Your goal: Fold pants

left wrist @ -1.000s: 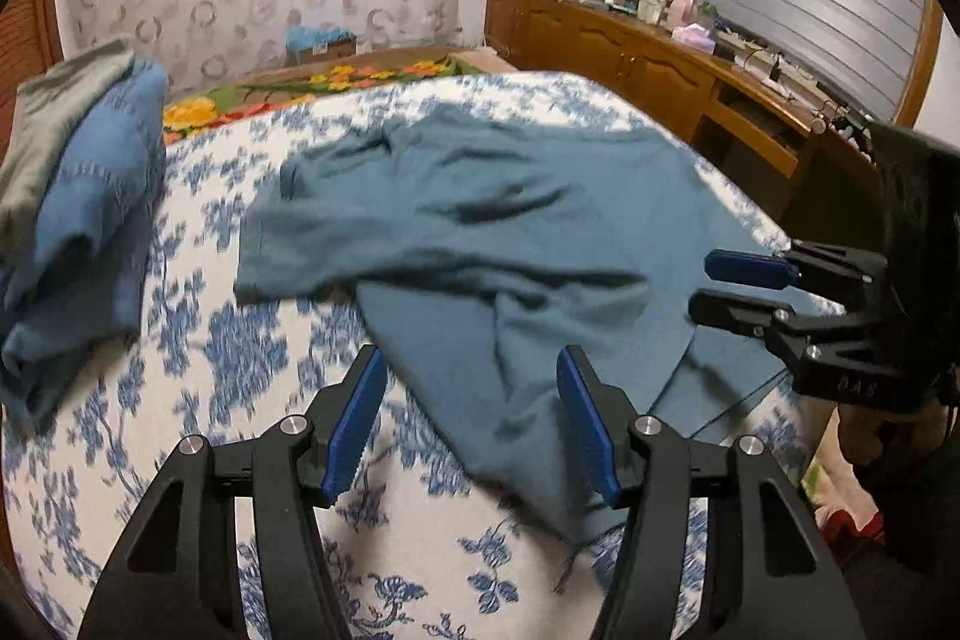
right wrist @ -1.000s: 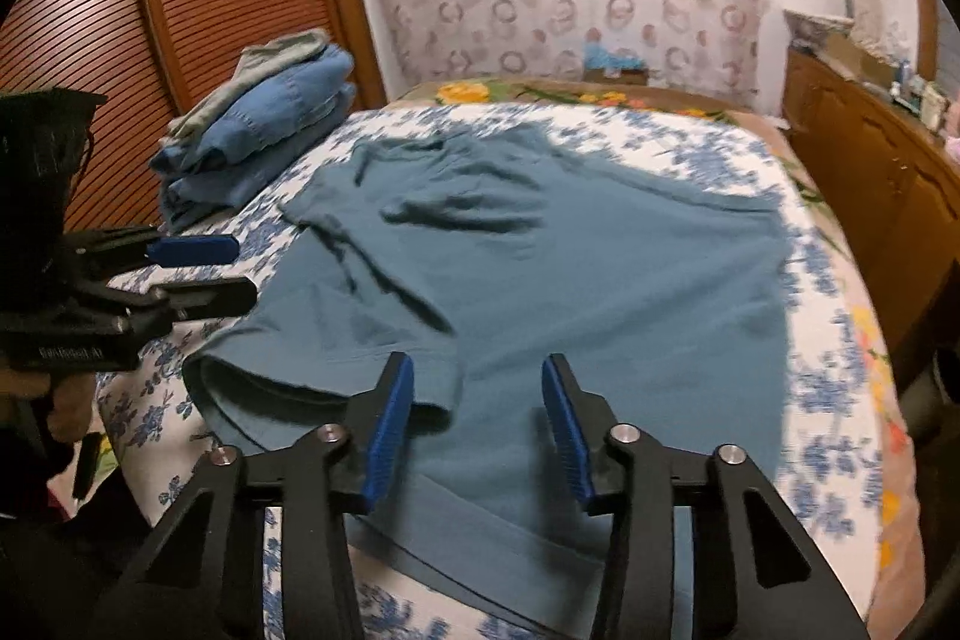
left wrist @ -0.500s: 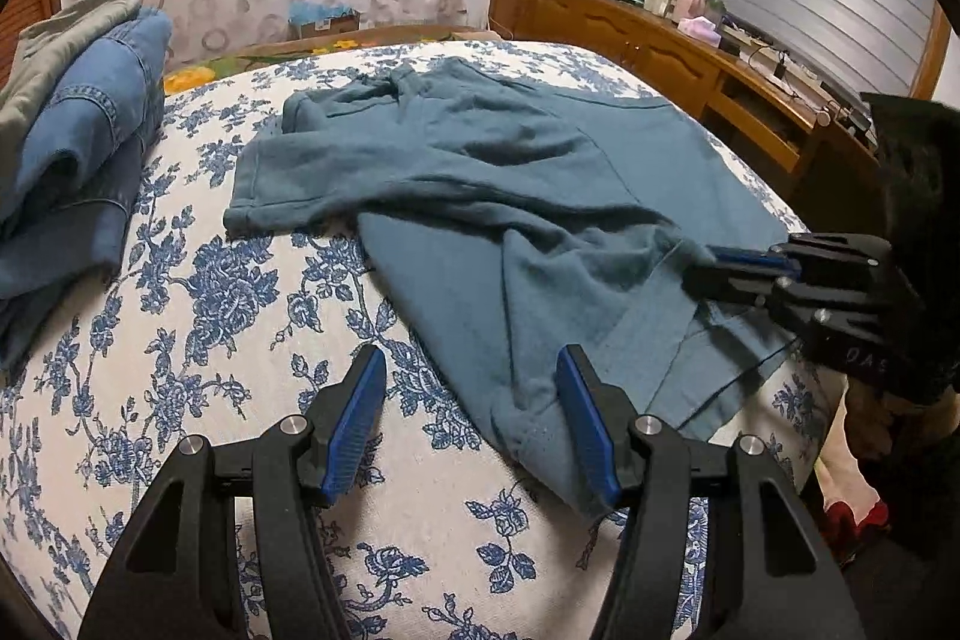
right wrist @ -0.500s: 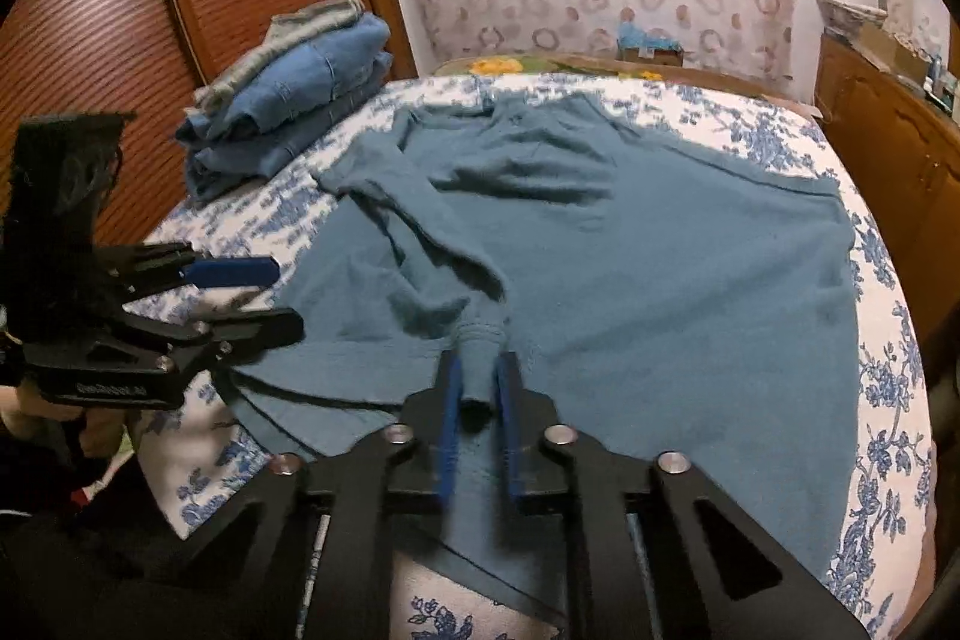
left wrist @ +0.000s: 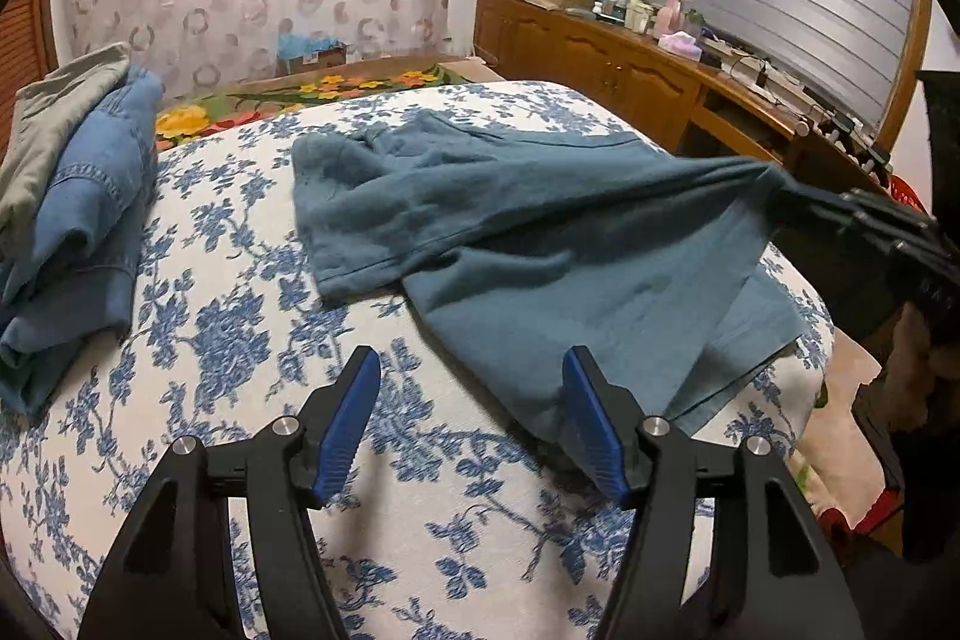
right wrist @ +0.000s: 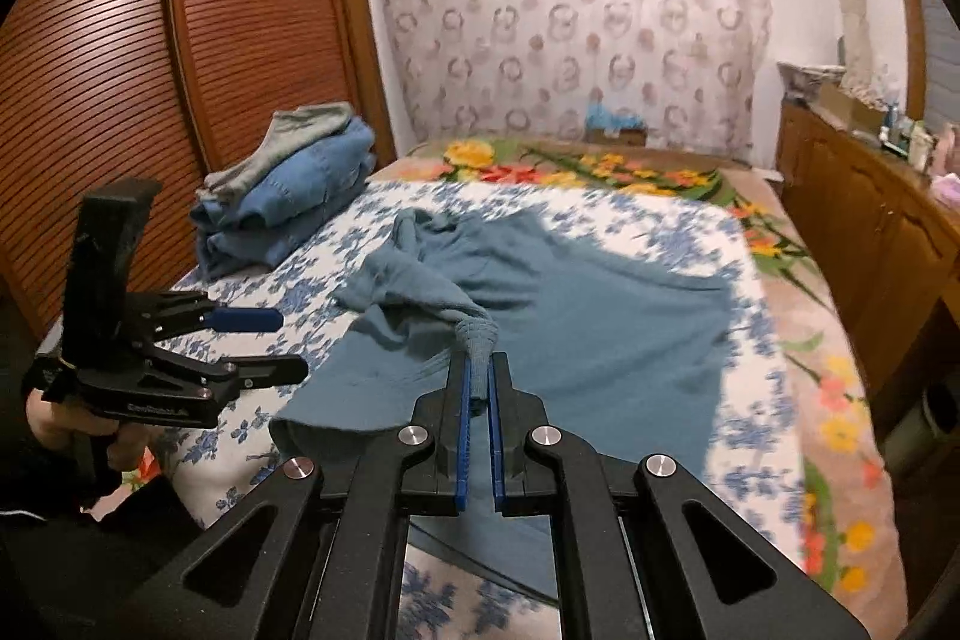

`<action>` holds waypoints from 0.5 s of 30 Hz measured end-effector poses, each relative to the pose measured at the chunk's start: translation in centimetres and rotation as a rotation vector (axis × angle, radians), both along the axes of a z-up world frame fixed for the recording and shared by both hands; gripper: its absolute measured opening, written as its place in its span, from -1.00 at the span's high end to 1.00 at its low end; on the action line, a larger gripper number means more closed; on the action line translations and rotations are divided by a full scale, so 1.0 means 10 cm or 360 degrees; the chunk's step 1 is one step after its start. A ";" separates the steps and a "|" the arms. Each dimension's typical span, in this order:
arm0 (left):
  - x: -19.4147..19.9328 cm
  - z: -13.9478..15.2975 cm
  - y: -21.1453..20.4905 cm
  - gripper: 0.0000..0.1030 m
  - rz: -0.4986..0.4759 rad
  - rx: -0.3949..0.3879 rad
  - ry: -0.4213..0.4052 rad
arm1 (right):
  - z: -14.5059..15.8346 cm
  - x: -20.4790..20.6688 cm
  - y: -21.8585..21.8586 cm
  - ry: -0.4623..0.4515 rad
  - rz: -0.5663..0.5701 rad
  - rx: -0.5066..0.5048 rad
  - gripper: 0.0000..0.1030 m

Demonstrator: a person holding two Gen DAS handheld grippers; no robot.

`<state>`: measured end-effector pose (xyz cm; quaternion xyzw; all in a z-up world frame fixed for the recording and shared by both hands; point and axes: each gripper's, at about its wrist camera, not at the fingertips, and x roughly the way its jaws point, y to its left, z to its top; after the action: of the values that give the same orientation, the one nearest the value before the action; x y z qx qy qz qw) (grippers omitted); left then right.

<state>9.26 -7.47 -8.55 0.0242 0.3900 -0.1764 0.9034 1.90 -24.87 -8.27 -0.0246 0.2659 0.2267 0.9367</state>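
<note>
The bed (left wrist: 240,340) is big, with a white cover and blue flowers on it. The teal pants (left wrist: 540,232) lie across the middle of the bed, spreading from 12 o'clock down toward 5 o'clock in the left wrist view. At 9 o'clock a pile of folded clothes (left wrist: 78,220) sits on the bed, blue jeans with a grey piece on top. A long wooden desk (left wrist: 630,58) stands at 2 o'clock, full of small things. The right hand-held gripper (right wrist: 478,388) is pressed together and pinches a bunched bit of the pants, lifting it off the bed. The left hand-held gripper (left wrist: 471,418) is spread, with one blue finger just beside the pants' near corner.
</note>
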 end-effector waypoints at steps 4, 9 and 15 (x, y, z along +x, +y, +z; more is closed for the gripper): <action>0.03 0.01 -0.09 -0.25 -0.0032 0.0009 -0.0005 | 0.02 -0.14 -0.13 -0.0015 -0.0044 -0.0009 0.90; 0.06 0.03 -0.17 -0.25 -0.0057 0.0013 -0.0010 | 0.03 -0.39 -0.22 -0.0006 -0.0093 -0.0007 0.90; 0.08 -0.02 -0.26 -0.25 -0.0078 0.0021 0.0004 | -0.07 -0.48 -0.33 0.0063 -0.0160 -0.0037 0.90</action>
<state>10.10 -10.05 -8.76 0.0396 0.3915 -0.1961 0.8982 -2.94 -28.15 -9.01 -0.0177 0.2879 0.1767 0.9411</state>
